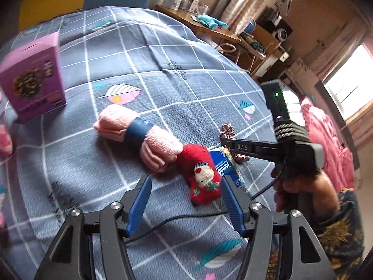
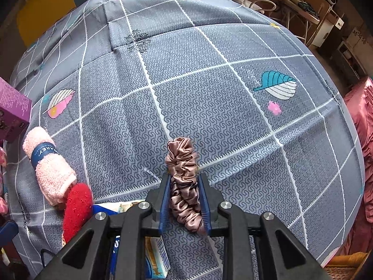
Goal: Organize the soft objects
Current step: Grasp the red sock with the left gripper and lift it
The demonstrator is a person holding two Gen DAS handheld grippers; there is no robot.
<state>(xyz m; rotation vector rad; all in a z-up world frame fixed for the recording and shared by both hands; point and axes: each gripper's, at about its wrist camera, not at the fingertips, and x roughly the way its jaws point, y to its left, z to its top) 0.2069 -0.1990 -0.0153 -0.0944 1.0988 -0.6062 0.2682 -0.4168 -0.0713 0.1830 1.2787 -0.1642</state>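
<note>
A brown satin scrunchie (image 2: pixel 183 182) stands pinched between the blue pads of my right gripper (image 2: pixel 184 178), just over the grey checked bedspread (image 2: pixel 186 81). In the left wrist view the scrunchie (image 1: pixel 227 131) shows behind that gripper's black finger. My left gripper (image 1: pixel 186 179) is open, and the near end of a red Christmas sock (image 1: pixel 200 170) lies between its blue fingers (image 1: pixel 142 200); I cannot tell whether they touch it. A rolled pink towel (image 1: pixel 137 135) with a blue band lies against the sock's far end. A blue tissue pack (image 1: pixel 225 165) lies right of the sock.
A purple box (image 1: pixel 32 77) stands at the left of the bedspread (image 1: pixel 163 58). Pink soft things (image 1: pixel 4 140) sit at the left edge. A pink quilt (image 1: pixel 326 140) is bunched on the right, and a cluttered wooden desk (image 1: pixel 209 28) stands beyond the bed.
</note>
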